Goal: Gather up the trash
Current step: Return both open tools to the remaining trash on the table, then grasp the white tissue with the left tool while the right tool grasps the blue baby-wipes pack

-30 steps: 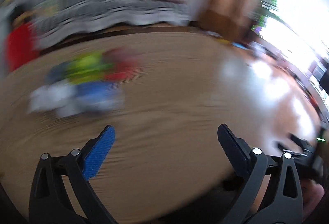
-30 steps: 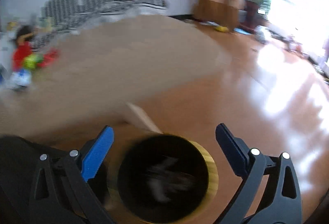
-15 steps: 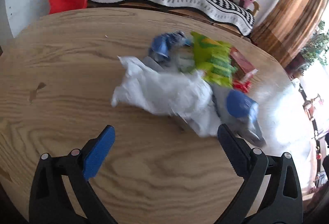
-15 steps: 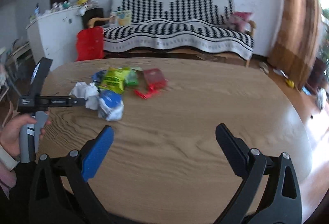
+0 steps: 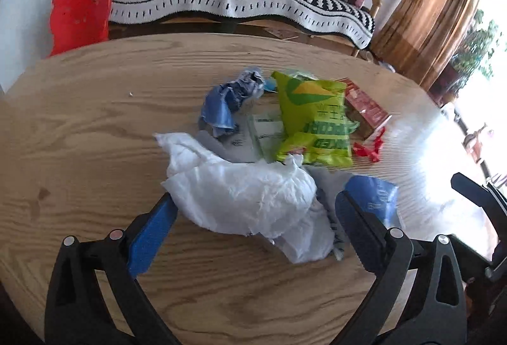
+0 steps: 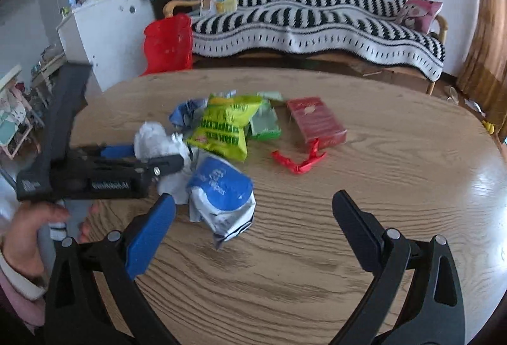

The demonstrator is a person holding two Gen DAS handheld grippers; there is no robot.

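A heap of trash lies on the round wooden table (image 5: 95,129). A crumpled white tissue (image 5: 247,192) sits between the open fingers of my left gripper (image 5: 253,218), which hovers around it without closing. Behind it lie a green snack bag (image 5: 317,120), a crumpled blue wrapper (image 5: 228,100), a red box (image 5: 364,107) and a red twisted wrapper (image 5: 369,150). A blue and white wipes pack (image 6: 221,189) lies just beyond my open right gripper (image 6: 253,218). In the right wrist view the left gripper (image 6: 152,158) reaches over the white tissue (image 6: 155,139), held by a hand (image 6: 28,237).
A sofa with a black and white striped cover (image 6: 317,12) stands behind the table, with a red bag (image 6: 168,43) and a white cabinet (image 6: 104,28) to its left. A brown curtain (image 5: 427,12) hangs at the right. The table's near part (image 6: 285,281) is bare wood.
Both grippers swung from the floor and bin side back to the table. The left gripper then closed in on the white tissue; the right moved nearer the wipes pack.
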